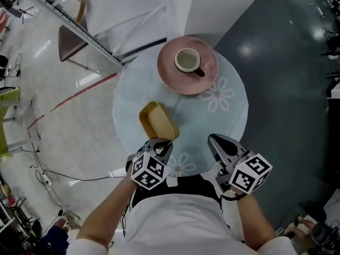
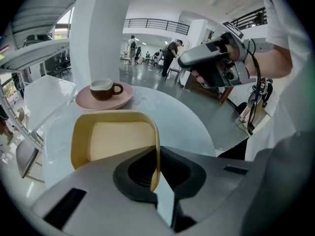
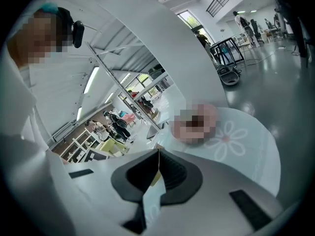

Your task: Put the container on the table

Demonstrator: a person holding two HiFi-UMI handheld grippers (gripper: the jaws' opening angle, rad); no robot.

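Yellow container being gripped by its wall over the glass table

Nearest the person, two grippers are being held out over the near edge of a round glass table (image 1: pixel 234 122). The left gripper (image 1: pixel 162 144) is being clamped on one thin side wall of a yellow container (image 1: pixel 158 122); in the left gripper view that wall is being pinched edge-on between the two dark pads, with the rest of the container reaching away from the jaws and its pale inside being shown to the camera. The container is being kept over the near left part of the table, tilted; whether its underside is touching the glass cannot be told.

The right gripper (image 1: pixel 214 142) is being held just to the right, apart from the container. Its jaws are being pressed together with nothing between them, only a thin seam being shown in the right gripper view.

Beyond the grippers, white flower prints (image 1: pixel 219 94) are being shown on the glass. At the far side of the table a pink plate (image 1: pixel 206 77) is being used as a rest for a brown cup (image 1: pixel 187 60) with a pale inside, its handle being pointed to the right. Past the table, a white pillar (image 1: pixel 223 4) and a chair (image 1: pixel 70 39) are being seen on the floor
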